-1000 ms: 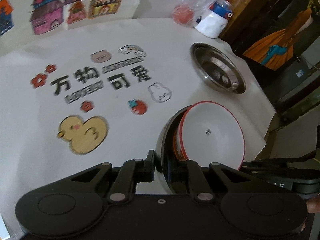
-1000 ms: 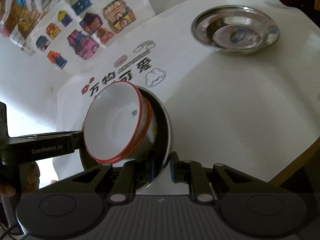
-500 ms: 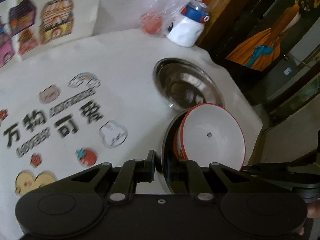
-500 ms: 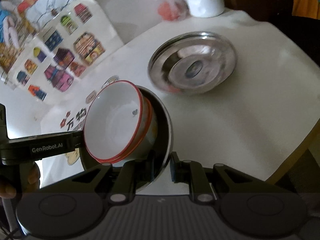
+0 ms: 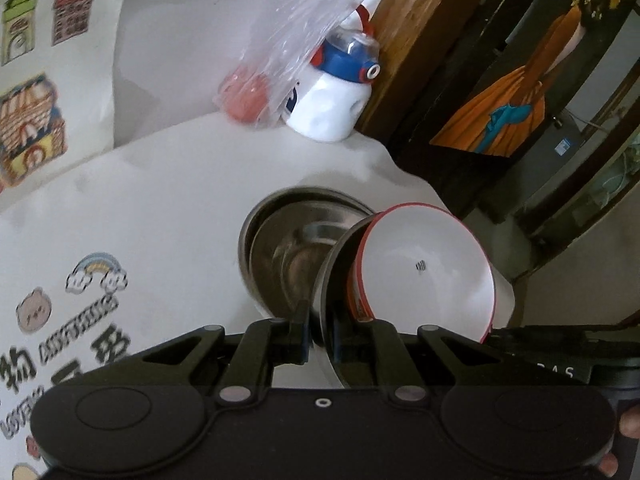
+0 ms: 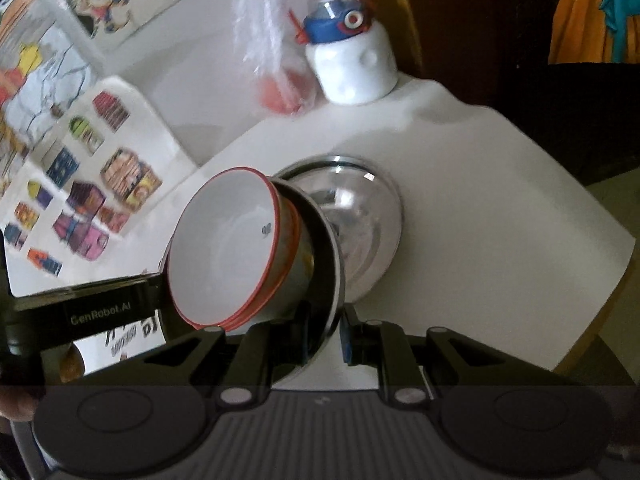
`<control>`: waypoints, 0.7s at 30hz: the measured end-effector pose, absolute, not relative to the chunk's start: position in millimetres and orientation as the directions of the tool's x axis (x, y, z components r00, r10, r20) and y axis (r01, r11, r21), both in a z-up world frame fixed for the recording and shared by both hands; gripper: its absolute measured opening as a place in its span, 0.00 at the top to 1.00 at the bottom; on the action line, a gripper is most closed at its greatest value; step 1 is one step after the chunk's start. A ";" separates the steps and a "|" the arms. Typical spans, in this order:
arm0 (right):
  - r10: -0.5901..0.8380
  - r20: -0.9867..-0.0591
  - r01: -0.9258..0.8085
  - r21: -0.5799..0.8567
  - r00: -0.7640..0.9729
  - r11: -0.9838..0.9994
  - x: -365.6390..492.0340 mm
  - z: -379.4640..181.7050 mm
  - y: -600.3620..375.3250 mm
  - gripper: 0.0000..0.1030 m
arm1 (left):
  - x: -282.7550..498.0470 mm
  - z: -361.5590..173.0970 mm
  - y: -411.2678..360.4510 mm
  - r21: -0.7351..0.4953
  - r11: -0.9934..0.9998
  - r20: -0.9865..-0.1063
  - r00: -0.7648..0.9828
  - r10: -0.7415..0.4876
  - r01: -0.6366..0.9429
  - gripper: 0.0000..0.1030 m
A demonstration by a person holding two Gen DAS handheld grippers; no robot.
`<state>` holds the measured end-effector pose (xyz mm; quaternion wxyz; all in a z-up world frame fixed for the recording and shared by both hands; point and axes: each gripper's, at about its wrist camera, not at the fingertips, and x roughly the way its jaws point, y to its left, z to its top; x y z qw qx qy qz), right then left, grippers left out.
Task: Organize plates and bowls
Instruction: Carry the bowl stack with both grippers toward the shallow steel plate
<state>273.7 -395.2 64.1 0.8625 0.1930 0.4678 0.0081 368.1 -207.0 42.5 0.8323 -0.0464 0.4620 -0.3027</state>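
Bowls first, from the left wrist view: the left tongs are closed on the rim of a steel plate held on edge, and a red-rimmed white bowl sits nested against that plate's inner face; the right tongs show only as a dark bar at the lower right, so from here I cannot tell how they stand. Beyond the carried pair a second steel plate lies flat on the white surface, partly hidden behind the stack; a second ago it lay well off to the far right with open cloth between — now the held plate overlaps it. A white water bottle and a plastic bag stand at the surface's far edge.

From the right wrist view the right tongs pinch the same steel plate at its lower rim, fingers close together on either side of the metal; the white bowl leans inside it, with a second red rim showing just behind, so there may be two bowls nested. The left tongs come in from the left, their tip hidden by the bowl. The resting steel plate sits directly behind the stack, where before it was far up the cloth; my judgement is that the carry is nearly done and the stack is about to be lowered onto it.
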 end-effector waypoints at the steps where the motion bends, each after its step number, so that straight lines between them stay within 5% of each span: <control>1: 0.193 -0.802 0.171 0.342 0.565 0.924 277.0 63.6 -397.4 0.83 | 372.0 42.0 -209.8 -0.355 0.813 -0.741 0.391 -0.546 0.461 0.91; 21: 0.181 -0.813 0.213 0.348 0.554 0.913 308.9 37.2 -410.8 0.83 | 404.6 16.3 -232.7 -0.358 0.830 -0.760 0.383 -0.525 0.428 0.91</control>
